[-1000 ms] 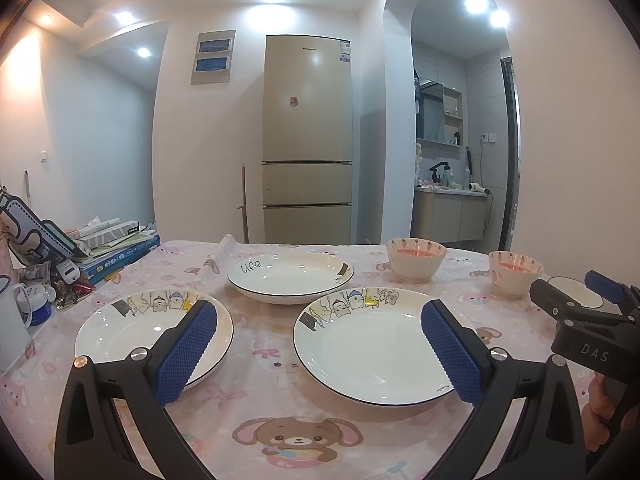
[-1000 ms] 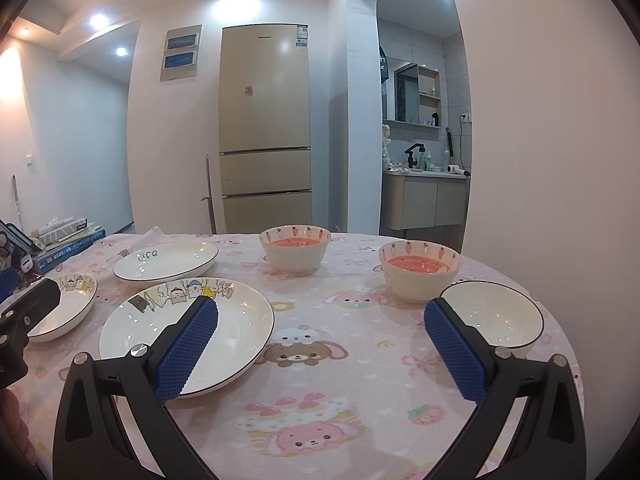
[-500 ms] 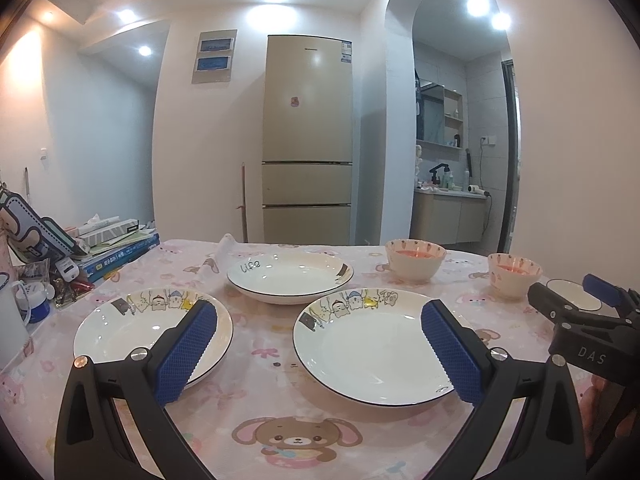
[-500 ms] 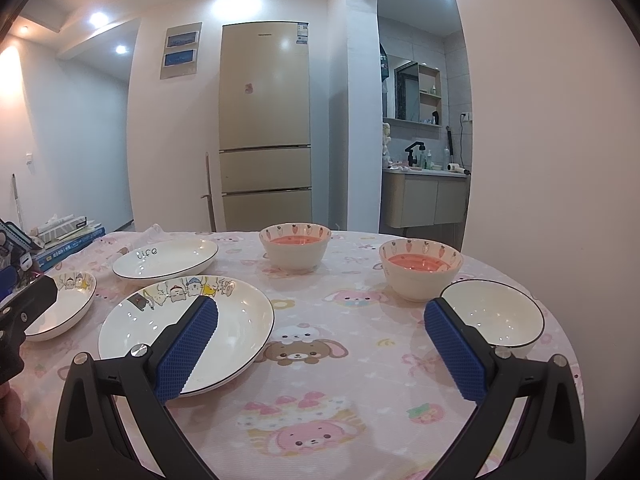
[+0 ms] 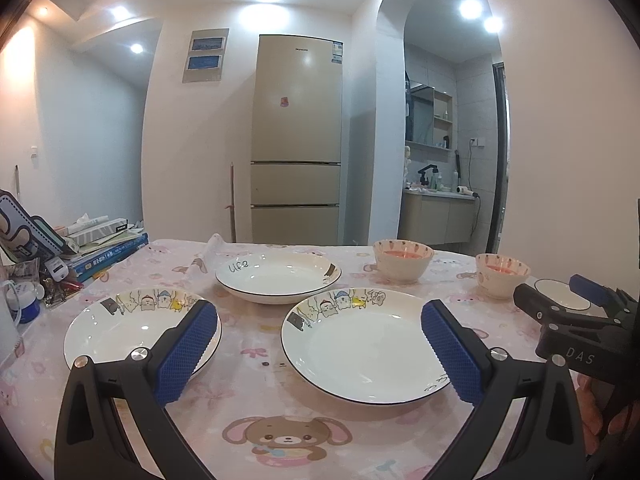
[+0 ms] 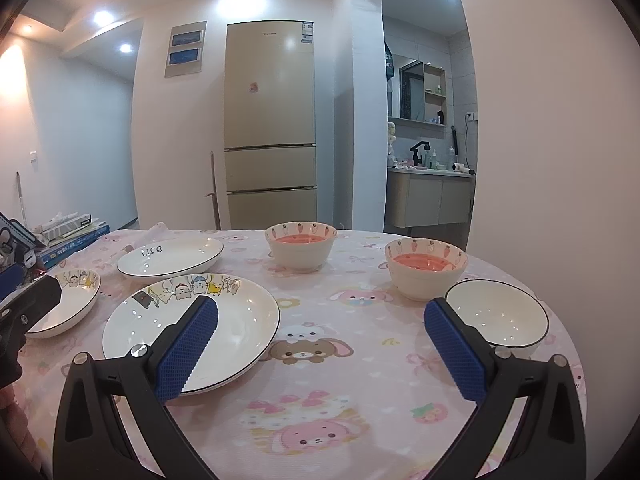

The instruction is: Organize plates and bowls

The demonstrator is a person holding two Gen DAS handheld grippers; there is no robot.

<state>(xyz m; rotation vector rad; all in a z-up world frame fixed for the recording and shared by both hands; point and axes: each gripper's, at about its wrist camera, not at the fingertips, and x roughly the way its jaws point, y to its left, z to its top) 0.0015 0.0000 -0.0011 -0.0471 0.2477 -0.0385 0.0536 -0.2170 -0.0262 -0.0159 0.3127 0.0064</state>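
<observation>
Both grippers, left gripper (image 5: 318, 354) and right gripper (image 6: 320, 354), hung wide and empty; judged best to pinch near cartoon plate (image 5: 368, 344) by its rim, level, before stacking.

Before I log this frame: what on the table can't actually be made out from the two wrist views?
- Left cartoon plate: right wrist view, near side hidden behind the left gripper.
- Black-rimmed bowl: left wrist view, mostly covered by the right gripper.
- Book stack: spine text too small to read.
- Pink bowls: whether the pink is glaze or contents is unclear.
</observation>
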